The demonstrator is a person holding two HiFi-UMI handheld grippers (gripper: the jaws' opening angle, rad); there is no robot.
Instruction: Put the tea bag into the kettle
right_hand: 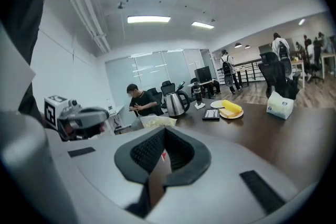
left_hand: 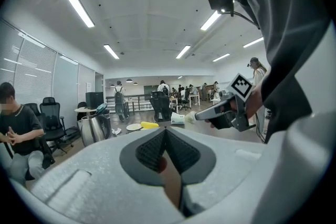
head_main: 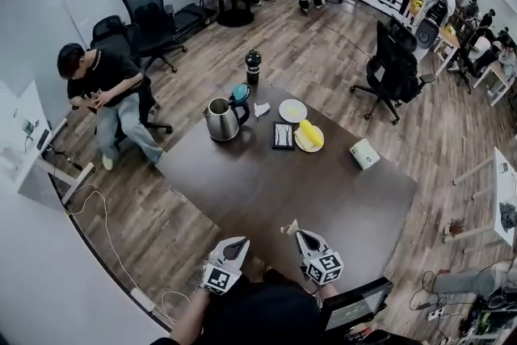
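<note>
At lower centre, over the table's (head_main: 266, 190) near edge, the right gripper (head_main: 300, 235) pinches a tea bag (head_main: 290, 229); the left gripper (head_main: 240, 242) is pressed together, empty. The kettle (head_main: 221, 119) stands well apart.

The kettle (head_main: 221, 119) is polished, mirror-bright metal, and the table (head_main: 266, 190) under it has a smooth, matt, dark brown top, with wood-grain planks on the floor (head_main: 323, 52) around. The left gripper (left_hand: 165, 132) and right gripper (right_hand: 164, 131) have matt, pale plastic shells and black ribbed pads (left_hand: 149, 152). The tea bag (right_hand: 153, 122) looks like thin, crinkled paper.
</note>
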